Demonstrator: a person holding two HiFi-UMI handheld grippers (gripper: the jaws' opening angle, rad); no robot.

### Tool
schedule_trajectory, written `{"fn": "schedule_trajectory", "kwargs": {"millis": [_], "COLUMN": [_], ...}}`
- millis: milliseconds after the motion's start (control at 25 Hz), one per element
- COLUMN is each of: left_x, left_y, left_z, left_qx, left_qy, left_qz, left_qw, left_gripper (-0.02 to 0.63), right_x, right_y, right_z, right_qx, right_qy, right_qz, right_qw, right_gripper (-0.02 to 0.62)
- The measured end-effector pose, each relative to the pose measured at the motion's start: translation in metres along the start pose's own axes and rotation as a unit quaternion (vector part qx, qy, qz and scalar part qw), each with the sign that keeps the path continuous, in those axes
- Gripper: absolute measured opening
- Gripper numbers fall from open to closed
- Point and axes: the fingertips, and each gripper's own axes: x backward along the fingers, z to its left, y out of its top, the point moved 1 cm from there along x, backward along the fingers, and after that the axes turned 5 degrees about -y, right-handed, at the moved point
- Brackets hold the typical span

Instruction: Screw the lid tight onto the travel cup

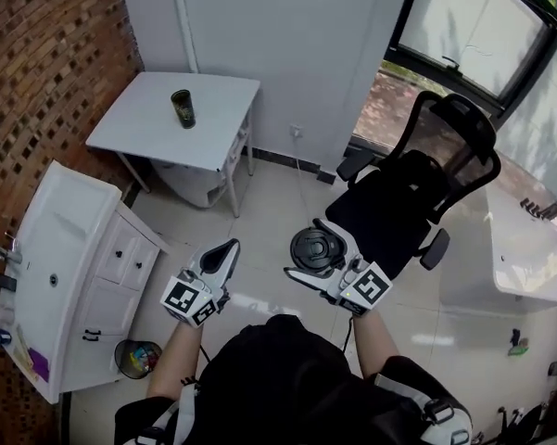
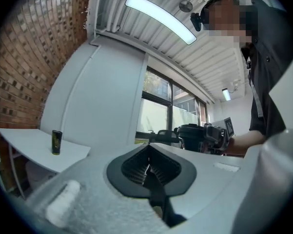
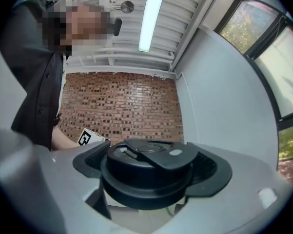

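Observation:
My right gripper (image 1: 308, 251) is shut on a round black lid (image 1: 315, 248) with a flip tab, held level over the floor; in the right gripper view the lid (image 3: 148, 172) fills the space between both dark pads. My left gripper (image 1: 224, 252) is shut with nothing in it, its ribbed pads pressed together (image 2: 148, 167). The dark green travel cup (image 1: 183, 108) stands upright on a small white table (image 1: 148, 128) at the far left corner, well away from both grippers. It also shows small in the left gripper view as the cup (image 2: 56, 142).
A black office chair (image 1: 412, 193) stands just right of the lid. A white cabinet with a sink (image 1: 65, 267) lines the brick wall at left, a waste bin (image 1: 137, 357) beside it. A white desk (image 1: 524, 248) is at right. Tiled floor lies between.

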Motion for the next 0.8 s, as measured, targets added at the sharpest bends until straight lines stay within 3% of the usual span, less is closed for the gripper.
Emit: {"fn": "schedule_trajectory", "kwargs": {"millis": [200,400,560,800], "left_x": [0.018,0.023,0.035,0.038], "left_y": [0.015,0.025,0.021,0.008], "left_z": [0.033,0.036,0.047,0.054], "left_qx": [-0.007,-0.023,-0.019,-0.014], "left_qy": [0.077,0.122,0.179,0.206], "left_qz": [-0.016,-0.025,-0.037,-0.020], "left_qw": [0.9969,0.9919,0.9830,0.9783], "left_gripper": [0.003,0.003,0.003,0.003], "right_x": [-0.050,-0.069,-0.083,-0.093], "right_y": [0.000,0.006,-0.004,-0.010], "right_z": [-0.006,-0.010,-0.016,-0.018], "right_qx": [-0.006,-0.010,0.000,-0.002], "right_qy": [0.084,0.145,0.177,0.210], "right_qz": [0.007,0.007,0.016,0.015], "right_qw": [0.996,0.989,0.984,0.978], "right_gripper": [0.488,0.488,0.488,0.488]}}
